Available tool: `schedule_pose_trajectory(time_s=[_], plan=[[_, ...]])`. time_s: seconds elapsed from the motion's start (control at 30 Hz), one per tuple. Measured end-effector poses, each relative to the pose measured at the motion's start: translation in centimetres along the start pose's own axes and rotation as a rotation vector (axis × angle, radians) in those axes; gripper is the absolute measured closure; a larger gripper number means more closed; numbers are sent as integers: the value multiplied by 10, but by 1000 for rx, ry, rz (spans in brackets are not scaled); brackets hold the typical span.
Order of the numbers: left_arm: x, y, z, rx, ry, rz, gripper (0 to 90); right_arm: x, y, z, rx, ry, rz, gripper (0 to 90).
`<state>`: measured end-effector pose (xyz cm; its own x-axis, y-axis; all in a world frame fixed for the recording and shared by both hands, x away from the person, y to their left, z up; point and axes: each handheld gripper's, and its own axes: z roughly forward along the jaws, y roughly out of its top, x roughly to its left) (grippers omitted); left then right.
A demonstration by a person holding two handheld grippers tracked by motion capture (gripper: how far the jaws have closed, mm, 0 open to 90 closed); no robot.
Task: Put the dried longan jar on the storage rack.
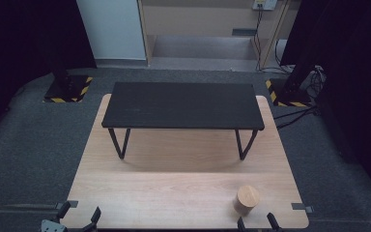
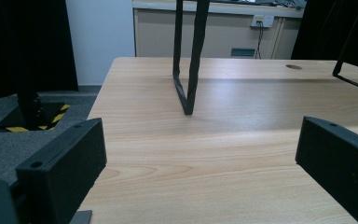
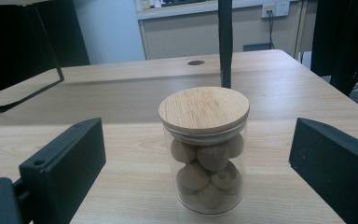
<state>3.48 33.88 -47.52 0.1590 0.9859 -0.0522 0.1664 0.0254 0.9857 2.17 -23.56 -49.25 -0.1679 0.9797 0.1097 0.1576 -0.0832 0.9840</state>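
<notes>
At the near right edge of the table (image 1: pixel 183 193) a glass jar (image 3: pixel 205 154) is standing upright between the right gripper (image 3: pixel 200 168)'s spread jaws; closing off-centre risks tipping it. The left gripper (image 2: pixel 200 172) is hovering spread, empty.

Both claws' bases beyond bottom edge

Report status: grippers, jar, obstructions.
Left gripper open, empty. Right gripper open, jaws flanking jar, no contact. Lid on. Black shelf beyond; path unobstructed.
</notes>
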Motion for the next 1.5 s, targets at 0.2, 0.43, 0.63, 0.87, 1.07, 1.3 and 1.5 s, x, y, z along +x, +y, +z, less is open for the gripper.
schedule_pose_trajectory(time_s=[0.2,0.43,0.63,0.87,1.07,1.3,1.5], plan=[[-1,1,2,2,-9,3,4,0,-1,-1,5,-8,1,37],[0,1,1,1,-13,5,4,2,-2,1,10,-18,-8,37],[0,1,-1,1,-13,2,4,8,-1,10,24,-19,-32,37],[1,0,-1,3,-16,1,4,14,4,27,45,-30,-62,36],[1,0,-1,-2,-13,-2,4,16,8,41,78,-49,-71,36],[2,-1,-1,1,-12,-4,5,18,12,63,144,-95,-70,38],[3,-1,0,4,-10,-4,5,17,14,75,168,-117,-73,54]])
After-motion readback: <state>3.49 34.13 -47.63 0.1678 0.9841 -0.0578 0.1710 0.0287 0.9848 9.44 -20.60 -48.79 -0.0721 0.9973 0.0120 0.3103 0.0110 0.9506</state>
